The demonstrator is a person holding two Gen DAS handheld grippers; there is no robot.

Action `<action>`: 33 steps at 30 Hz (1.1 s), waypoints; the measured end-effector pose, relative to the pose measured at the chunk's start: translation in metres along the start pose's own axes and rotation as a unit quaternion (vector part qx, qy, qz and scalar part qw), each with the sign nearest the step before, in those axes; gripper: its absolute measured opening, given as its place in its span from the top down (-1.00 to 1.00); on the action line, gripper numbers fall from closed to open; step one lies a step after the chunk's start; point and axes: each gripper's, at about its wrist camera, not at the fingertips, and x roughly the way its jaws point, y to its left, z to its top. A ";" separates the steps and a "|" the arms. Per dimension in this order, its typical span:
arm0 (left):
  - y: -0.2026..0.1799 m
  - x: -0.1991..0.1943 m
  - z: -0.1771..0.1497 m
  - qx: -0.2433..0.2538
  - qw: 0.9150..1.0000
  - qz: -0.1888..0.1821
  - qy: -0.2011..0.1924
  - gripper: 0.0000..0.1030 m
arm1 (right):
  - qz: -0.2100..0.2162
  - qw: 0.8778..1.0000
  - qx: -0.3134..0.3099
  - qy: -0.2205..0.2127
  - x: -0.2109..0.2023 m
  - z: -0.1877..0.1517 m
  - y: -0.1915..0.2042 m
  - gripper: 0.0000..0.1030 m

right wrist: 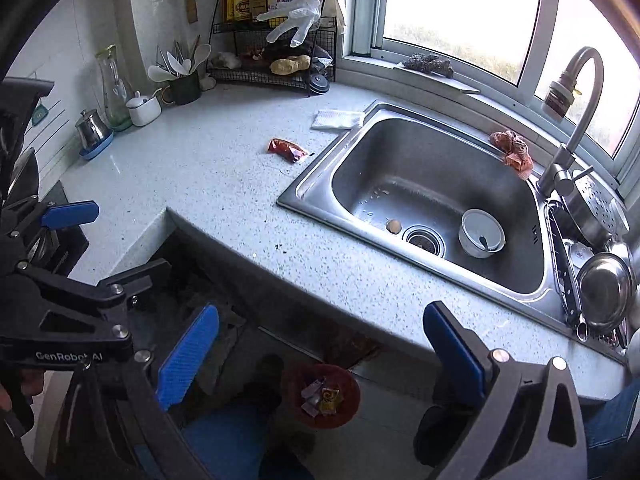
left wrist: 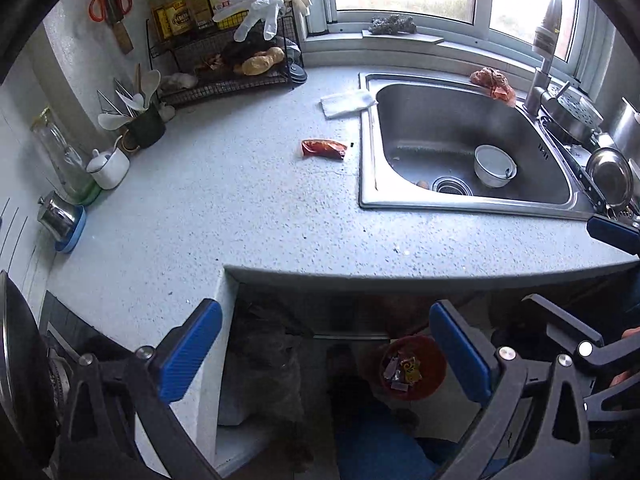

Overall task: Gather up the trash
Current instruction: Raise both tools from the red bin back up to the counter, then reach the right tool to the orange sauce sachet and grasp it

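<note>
wrappers sit in a small red round bin (right wrist: 320, 396) on the floor, below the front edge of the speckled grey stone bench (right wrist: 224, 184), seen between the blue pads of the right tool (right wrist: 320, 356). that tool's jaws stand spread wide with nothing between them. the left tool (left wrist: 326, 354) is likewise spread wide and holds nothing — the same red bin shows near its right pad in the left wrist view.

one crumpled red-orange snack wrapper (left wrist: 323, 148) lies flat on the bench, just beside the left rim of the stainless steel sink (left wrist: 370, 168), at about 9 o'clock from the basin. a folded white cloth (left wrist: 347, 102) rests at the sink's 11 o'clock corner, touching the rim. a crumpled orange-brown rag (right wrist: 512, 148) sits on the far rim at about 1 o'clock, next to the curved steel faucet (right wrist: 576, 128).

inside the basin a white ceramic bowl (right wrist: 481, 233) stands upright at 3 o'clock from the round drain strainer (right wrist: 423, 241); a small brown scrap (right wrist: 394, 225) lies just at the drain's 9 o'clock.

at the bench's far left corner — a black wire rack (right wrist: 276, 56) carries bottles, with a clear plastic glove (right wrist: 298, 24) draped over it.
</note>
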 end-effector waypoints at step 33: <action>0.159 0.211 0.152 -0.005 0.988 -0.044 0.148 -0.99 | 0.019 0.989 -0.071 0.127 0.206 0.187 0.053 -0.98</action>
